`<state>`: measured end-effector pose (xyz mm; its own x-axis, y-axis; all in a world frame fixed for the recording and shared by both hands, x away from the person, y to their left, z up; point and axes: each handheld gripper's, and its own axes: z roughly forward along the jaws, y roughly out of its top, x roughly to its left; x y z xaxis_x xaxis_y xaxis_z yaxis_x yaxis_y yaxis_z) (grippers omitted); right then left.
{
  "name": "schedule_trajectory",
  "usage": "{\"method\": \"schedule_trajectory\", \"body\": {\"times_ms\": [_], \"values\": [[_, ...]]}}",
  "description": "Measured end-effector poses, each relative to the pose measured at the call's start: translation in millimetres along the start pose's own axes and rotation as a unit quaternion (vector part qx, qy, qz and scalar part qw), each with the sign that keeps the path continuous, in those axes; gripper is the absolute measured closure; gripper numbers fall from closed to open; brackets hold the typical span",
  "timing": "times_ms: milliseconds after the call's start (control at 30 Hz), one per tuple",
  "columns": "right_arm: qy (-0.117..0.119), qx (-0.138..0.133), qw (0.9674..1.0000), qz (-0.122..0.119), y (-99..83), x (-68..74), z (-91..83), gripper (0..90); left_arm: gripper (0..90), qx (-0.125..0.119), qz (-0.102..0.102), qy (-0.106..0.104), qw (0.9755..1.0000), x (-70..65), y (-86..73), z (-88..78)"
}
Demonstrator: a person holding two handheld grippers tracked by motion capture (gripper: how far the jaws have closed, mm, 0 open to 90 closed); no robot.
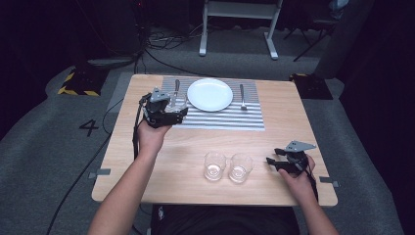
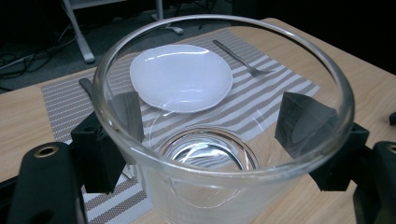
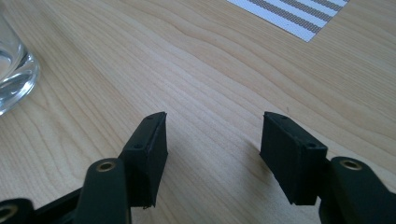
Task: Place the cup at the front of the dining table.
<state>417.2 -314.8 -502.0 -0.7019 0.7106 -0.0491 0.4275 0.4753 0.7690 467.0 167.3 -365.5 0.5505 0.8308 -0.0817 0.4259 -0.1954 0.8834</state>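
Bare tabletop (image 1: 161,161) left of two glasses (image 1: 227,167); plate (image 1: 210,94) behind.

A white plate (image 1: 210,94) sits on a grey-and-white striped placemat (image 1: 230,119) over light wood table (image 1: 176,161).

At the frame's upper middle you see a white plate (image 1: 210,94) on a striped placemat (image 1: 222,119), a fork (image 1: 242,96) to its right.

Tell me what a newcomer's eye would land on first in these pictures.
First, the clear glass clamped in the left tongs, held over the near left corner of the striped placemat. Next, the white plate on the mat, between two pieces of cutlery. Two more glasses stand side by side near the table's front edge, the open right tongs beside them.
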Motion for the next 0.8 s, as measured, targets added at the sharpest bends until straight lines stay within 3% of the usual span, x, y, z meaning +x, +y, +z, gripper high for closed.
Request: {"method": "schedule_trajectory", "body": {"times_ms": [100, 233, 400, 800], "values": [[-0.001, -0.001, 1.0000, 0.002, 0.1, 0.5, 0.2, 41.6, 20.4, -0.006, -0.020, -0.001, 0.9998, 8.2, 2.3, 0.7], [-0.002, -0.001, 1.0000, 0.001, 0.0, 0.5, 0.2, 41.6, 20.3, -0.039, -0.040, 0.011, 0.9984, 11.2, 5.0, 2.2], [-0.002, -0.001, 1.0000, 0.001, 0.0, 0.5, 0.2, 41.6, 20.3, -0.025, -0.027, 0.026, 0.9990, 13.5, 12.1, 12.5], [-0.003, -0.002, 1.0000, -0.006, -0.2, 0.8, -0.1, 42.3, 20.3, 0.025, -0.038, 0.038, 0.9982, 26.4, 20.8, 51.4]]}}
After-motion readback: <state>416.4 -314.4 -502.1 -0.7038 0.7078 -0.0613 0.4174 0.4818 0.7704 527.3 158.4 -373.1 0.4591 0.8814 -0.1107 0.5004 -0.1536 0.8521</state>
